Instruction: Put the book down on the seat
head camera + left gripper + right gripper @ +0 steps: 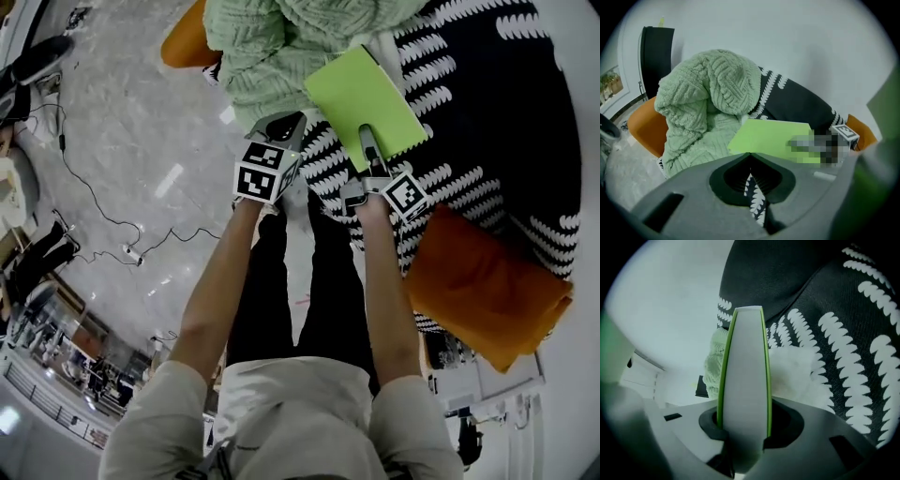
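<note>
While the right gripper point(368, 145), jaws clamped on the near edge of the thin lime-green book point(364, 98), hovers over the black, white-patterned seat point(492, 122), the left gripper point(281, 127) keeps its jaws together, empty; the book seems light and stiff.

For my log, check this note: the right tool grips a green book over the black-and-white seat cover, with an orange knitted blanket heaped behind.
Wrong colour: the knitted blanket is pale green, not orange, as the left gripper view shows. The right tool does grip the green book over the black-and-white seat cover.
</note>
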The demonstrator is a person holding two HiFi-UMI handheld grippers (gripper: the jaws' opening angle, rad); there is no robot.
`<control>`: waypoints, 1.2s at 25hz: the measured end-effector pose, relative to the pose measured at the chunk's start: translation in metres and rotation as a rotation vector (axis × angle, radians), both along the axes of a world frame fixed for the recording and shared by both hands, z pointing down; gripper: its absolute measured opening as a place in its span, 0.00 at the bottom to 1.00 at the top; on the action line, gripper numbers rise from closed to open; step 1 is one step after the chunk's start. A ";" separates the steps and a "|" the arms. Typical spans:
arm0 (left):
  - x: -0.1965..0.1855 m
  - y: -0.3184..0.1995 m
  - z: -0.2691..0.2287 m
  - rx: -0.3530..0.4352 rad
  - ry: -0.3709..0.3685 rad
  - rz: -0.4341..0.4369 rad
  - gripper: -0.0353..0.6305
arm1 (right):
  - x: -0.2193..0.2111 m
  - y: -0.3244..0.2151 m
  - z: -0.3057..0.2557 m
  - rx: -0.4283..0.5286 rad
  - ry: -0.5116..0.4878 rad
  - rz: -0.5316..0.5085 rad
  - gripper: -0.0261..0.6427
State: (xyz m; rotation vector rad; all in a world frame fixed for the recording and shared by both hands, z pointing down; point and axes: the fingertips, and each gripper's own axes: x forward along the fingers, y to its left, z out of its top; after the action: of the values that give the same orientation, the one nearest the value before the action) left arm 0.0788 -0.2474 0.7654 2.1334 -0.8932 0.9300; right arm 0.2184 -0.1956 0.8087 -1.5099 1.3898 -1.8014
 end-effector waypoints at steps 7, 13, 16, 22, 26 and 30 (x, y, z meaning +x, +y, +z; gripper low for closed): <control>0.026 0.036 0.015 -0.049 -0.073 0.107 0.06 | -0.020 -0.006 0.014 0.201 -0.237 0.052 0.25; 0.051 0.041 0.016 -0.029 -0.115 0.227 0.06 | -0.024 -0.003 0.037 0.188 -0.270 0.102 0.25; 0.062 0.046 0.015 -0.007 -0.123 0.271 0.06 | -0.028 0.010 0.033 0.156 -0.244 0.070 0.30; 0.079 0.075 0.012 -0.001 -0.118 0.318 0.06 | -0.007 0.039 0.038 0.062 -0.117 0.055 0.41; 0.073 0.086 0.008 0.014 -0.118 0.351 0.06 | -0.009 0.049 0.041 -0.021 -0.019 0.017 0.43; 0.055 0.098 0.009 0.011 -0.095 0.324 0.06 | -0.019 0.065 0.047 -0.080 0.017 0.024 0.43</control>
State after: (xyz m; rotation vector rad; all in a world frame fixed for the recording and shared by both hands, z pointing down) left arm 0.1342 -0.1491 0.7748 2.3020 -0.6058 1.1962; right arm 0.1994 -0.1304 0.8560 -1.5789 1.3164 -1.8537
